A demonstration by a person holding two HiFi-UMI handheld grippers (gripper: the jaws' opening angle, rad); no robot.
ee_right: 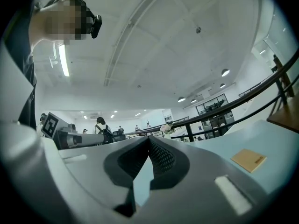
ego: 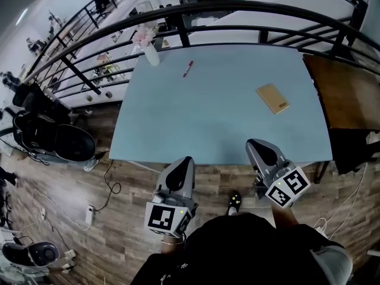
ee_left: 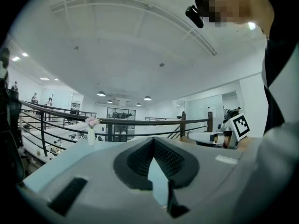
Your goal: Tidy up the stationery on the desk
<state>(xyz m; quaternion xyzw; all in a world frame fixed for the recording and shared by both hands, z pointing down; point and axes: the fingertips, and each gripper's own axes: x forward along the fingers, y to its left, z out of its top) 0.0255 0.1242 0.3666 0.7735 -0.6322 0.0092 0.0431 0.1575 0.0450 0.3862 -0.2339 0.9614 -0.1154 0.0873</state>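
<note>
The left gripper (ego: 184,160) and the right gripper (ego: 256,143) are held side by side at the near edge of the pale blue table (ego: 219,129), both pointing across it, with the wooden floor (ego: 124,218) below them. In its own view each gripper has its jaws closed tip to tip, and nothing is caught between them. The tan notebook (ego: 273,98) lies flat on the table ahead of the right gripper and slightly to its right, apart from its tips; in the right gripper view it shows low on the right of the jaws. The red pen (ego: 187,69) lies well ahead of the left gripper, close to the far edge of the table, almost straight in front of its tips and far out of reach of them. Further ahead and to the left of the left gripper, at the far left corner of the table, stands a white vase (ego: 151,54) with pink flowers, upright, just before the black railing (ego: 237,8). The pen and the notebook lie well apart from each other, and neither gripper touches either of them.
</note>
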